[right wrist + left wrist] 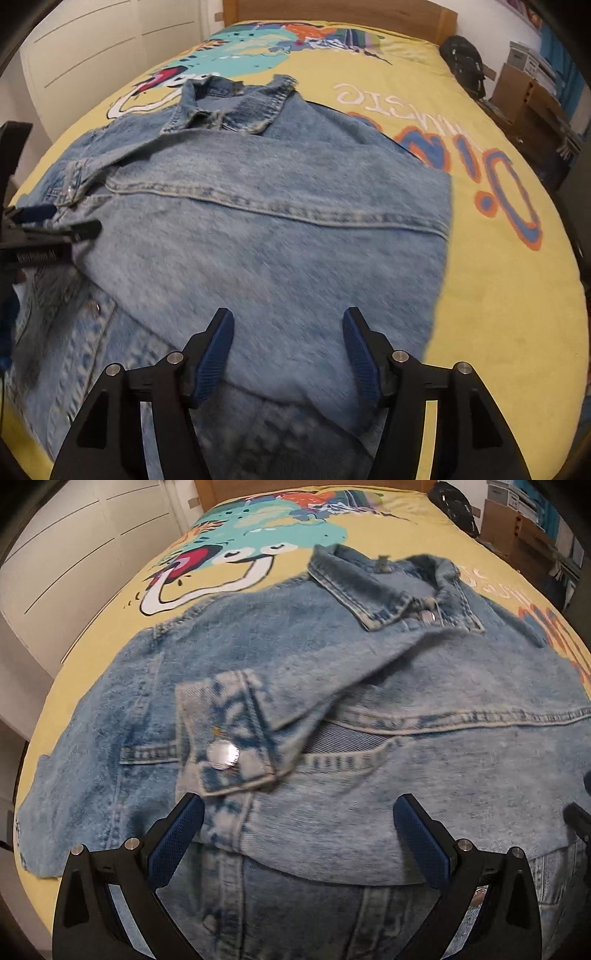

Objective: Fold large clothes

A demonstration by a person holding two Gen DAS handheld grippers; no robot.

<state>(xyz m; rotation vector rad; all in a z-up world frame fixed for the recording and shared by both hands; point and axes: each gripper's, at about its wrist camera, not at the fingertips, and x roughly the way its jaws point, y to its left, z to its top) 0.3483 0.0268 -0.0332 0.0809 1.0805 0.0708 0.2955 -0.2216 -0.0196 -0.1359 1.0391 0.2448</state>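
Now a faded, stiff denim jacket [332, 709] lies spread on the bed's yellow printed cover [498, 314], sleeves folded across, both left tongs [297, 812] and right tongs [288, 328] released above it, bare cover right, cuff snap [222, 754] clear only in the left view.

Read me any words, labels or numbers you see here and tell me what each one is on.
"MUSIC", white, upside down, on the yellow bedspread, is my best reading.
Big orange-and-blue lettering beside the denim jacket: too distorted to read.
Small white print on the left gripper: blurred.
Cardboard boxes: nothing legible.
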